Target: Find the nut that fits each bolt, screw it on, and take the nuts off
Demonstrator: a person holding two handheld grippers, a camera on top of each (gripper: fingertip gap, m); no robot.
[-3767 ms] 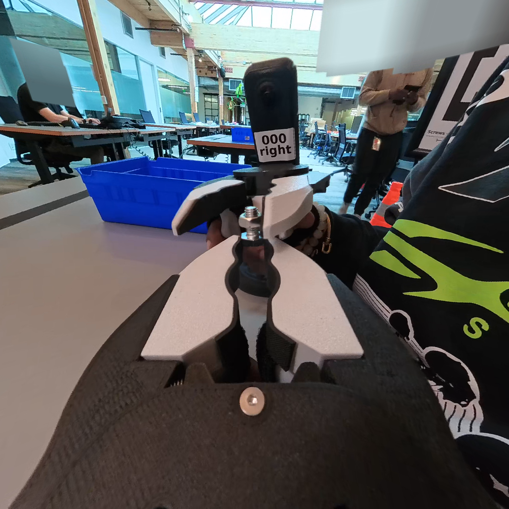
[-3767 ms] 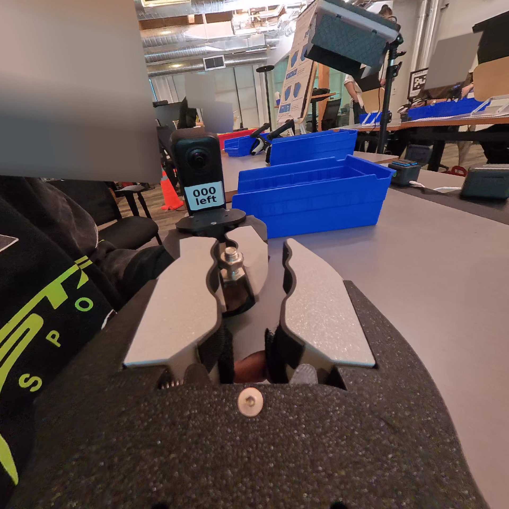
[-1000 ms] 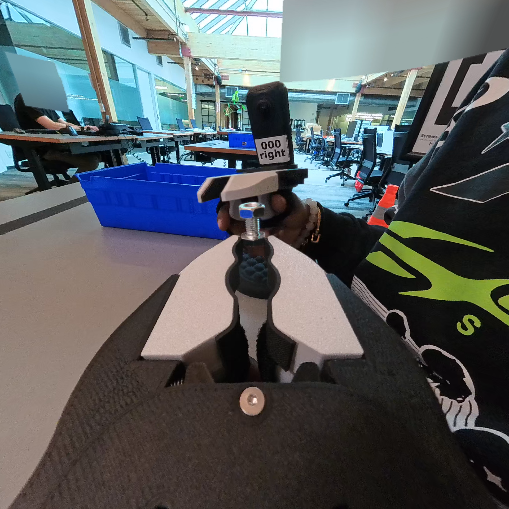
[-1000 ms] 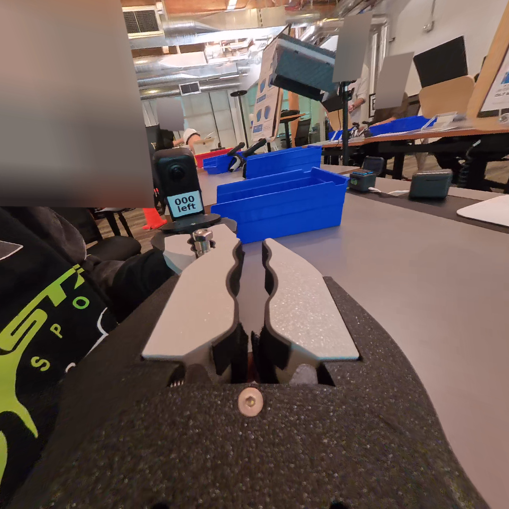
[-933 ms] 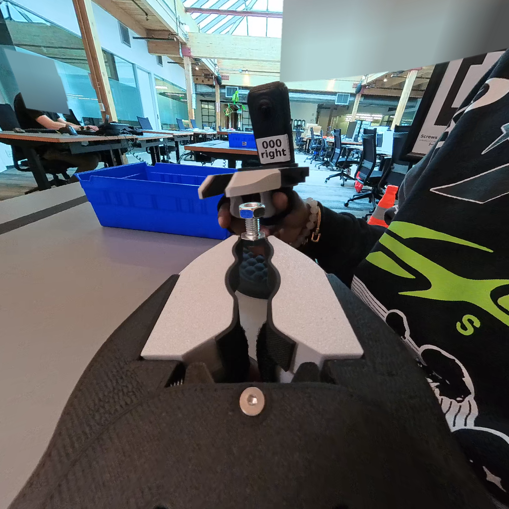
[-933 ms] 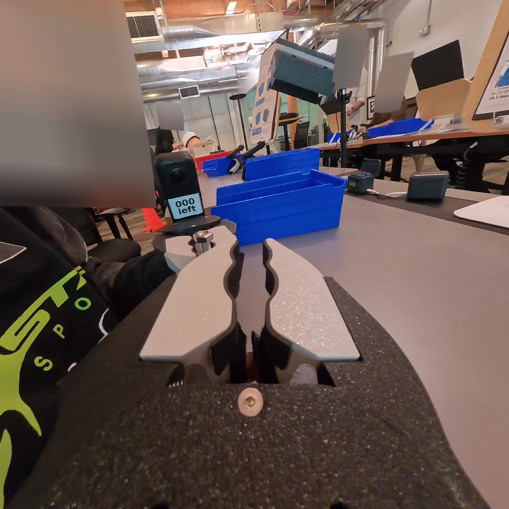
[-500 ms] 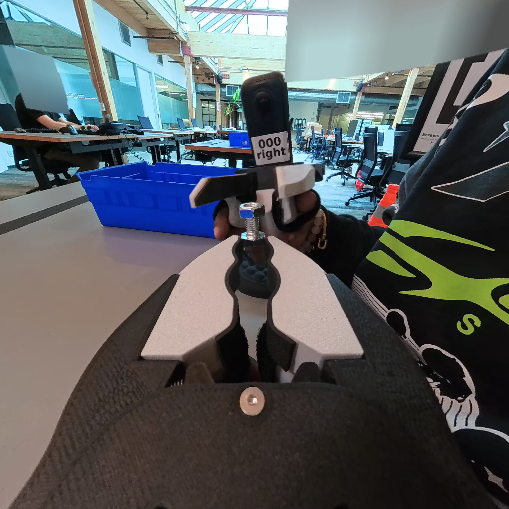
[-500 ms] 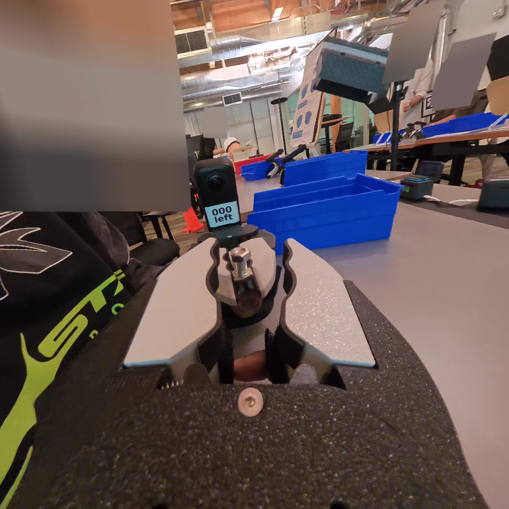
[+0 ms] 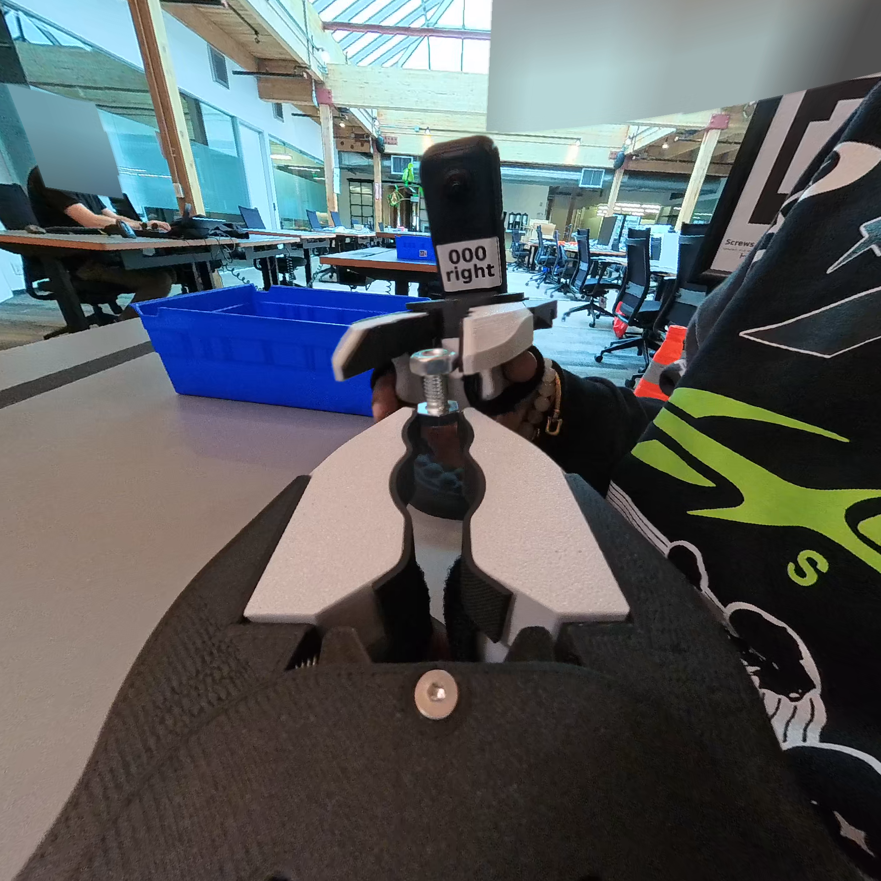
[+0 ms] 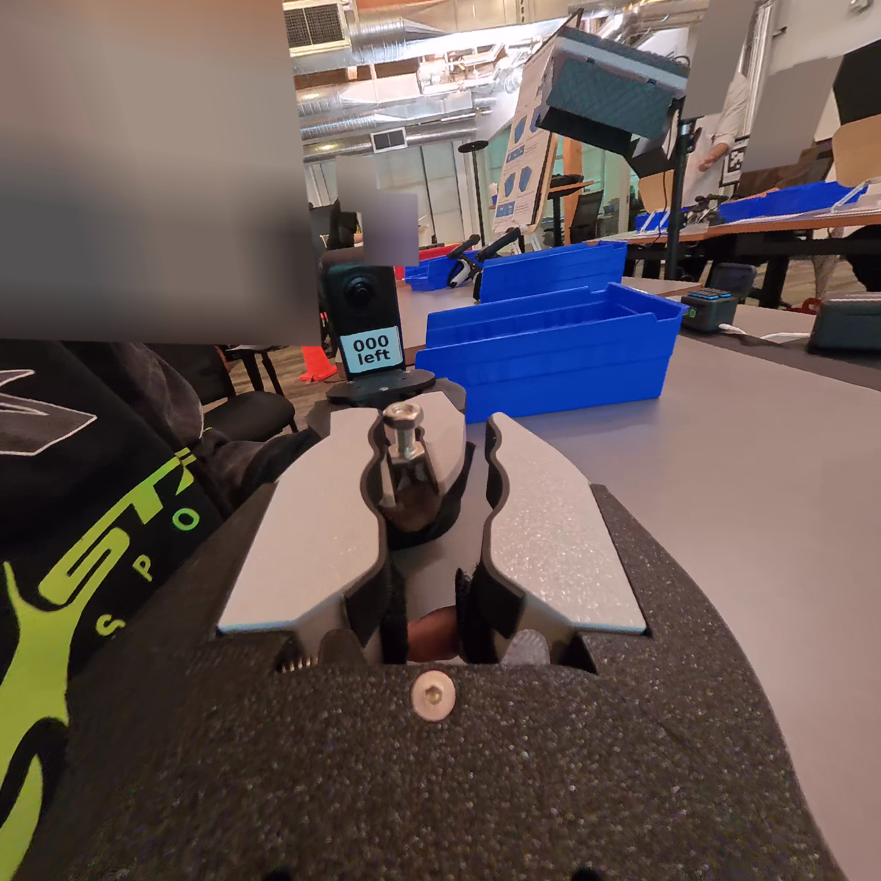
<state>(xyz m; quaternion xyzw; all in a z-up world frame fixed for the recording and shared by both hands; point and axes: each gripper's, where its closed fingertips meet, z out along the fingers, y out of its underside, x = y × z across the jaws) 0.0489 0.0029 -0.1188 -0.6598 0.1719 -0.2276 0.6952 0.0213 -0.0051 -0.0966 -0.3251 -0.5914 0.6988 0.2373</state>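
Observation:
My left gripper (image 9: 437,422) is shut on a small silver nut (image 9: 437,407) at its fingertips. A silver bolt (image 9: 435,384) stands upright in the nut, with its hex head (image 9: 433,361) on top. My right gripper (image 10: 429,429) is open. Its fingers (image 10: 329,457) stand on either side of the bolt head (image 10: 403,414) without pressing on it. The head is nearer the left finger. In the left wrist view the right gripper (image 9: 443,343) sits just behind the bolt, with a hand around it. Both grippers are held above the grey table (image 9: 119,476).
A blue bin (image 9: 267,348) stands on the table beyond the grippers and also shows in the right wrist view (image 10: 548,353). Small dark devices (image 10: 710,305) lie at the far right. The person's dark printed top (image 9: 763,429) is close on the right. The grippers are tip to tip, or close to it.
A second ago my right gripper was nearly shut and turned sideways at the bolt head. It has opened and turned back, with the head between its fingers. My left gripper kept its hold on the nut.

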